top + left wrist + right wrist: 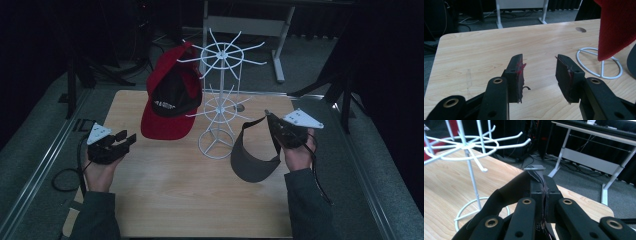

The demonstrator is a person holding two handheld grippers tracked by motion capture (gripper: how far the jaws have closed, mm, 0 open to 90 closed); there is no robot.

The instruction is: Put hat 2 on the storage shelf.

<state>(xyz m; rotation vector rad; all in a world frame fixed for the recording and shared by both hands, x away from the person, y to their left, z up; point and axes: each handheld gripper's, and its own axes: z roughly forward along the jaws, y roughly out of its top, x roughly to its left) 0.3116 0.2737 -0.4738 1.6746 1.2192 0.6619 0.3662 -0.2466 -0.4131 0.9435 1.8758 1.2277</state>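
A white wire hook rack stands at the middle of the wooden table. A red and black cap hangs on its left side. My right gripper is shut on the band of a dark grey visor, which hangs off it to the right of the rack's base. In the right gripper view the pads pinch the visor's band, with the rack ahead on the left. My left gripper is open at the table's left edge, with nothing between its jaws.
In the left gripper view the rack's ring base and the red cap's brim lie ahead on the right. A white-legged desk stands on the carpet beyond the table. Bare wood lies in front of the rack.
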